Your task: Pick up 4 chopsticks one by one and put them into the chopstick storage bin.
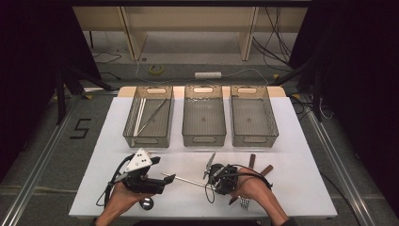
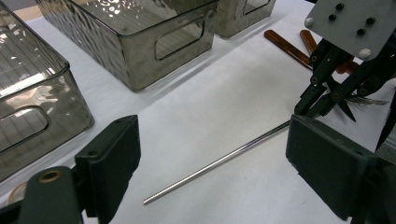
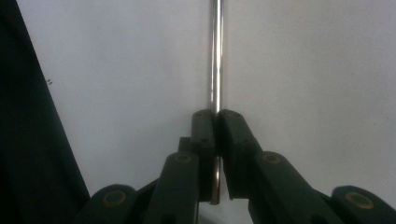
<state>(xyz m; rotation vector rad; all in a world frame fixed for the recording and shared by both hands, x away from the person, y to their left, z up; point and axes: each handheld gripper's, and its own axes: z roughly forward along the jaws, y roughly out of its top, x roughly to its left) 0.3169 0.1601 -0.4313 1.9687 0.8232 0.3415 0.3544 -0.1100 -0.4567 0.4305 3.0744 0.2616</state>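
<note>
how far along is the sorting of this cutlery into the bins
Early on. Done: thin metal sticks lie in the left bin. In hand: the right claw is shut on a metal chopstick; the left claw is open. Left: a fork, brown-handled pieces, and a spoon.

Thin shiny metal rod (image 3: 216, 56): its far end runs off the top edge of the right gripper view; its near part is pinched out of sight between the black jaws of the right gripper (image 3: 216, 116).
Silver fork (image 1: 243, 203): just the tines poke out from under the person's right hand (image 1: 251, 188); the handle is covered.
Dark rounded object (image 1: 147, 203) by the left hand (image 1: 123, 195): too small and half hidden to tell what it is.
Left smoky clear plastic bin (image 2: 32, 112): cut off by the left gripper view's edge.
Brown flat handles (image 2: 287, 46): their far ends vanish behind the other gripper.
</note>
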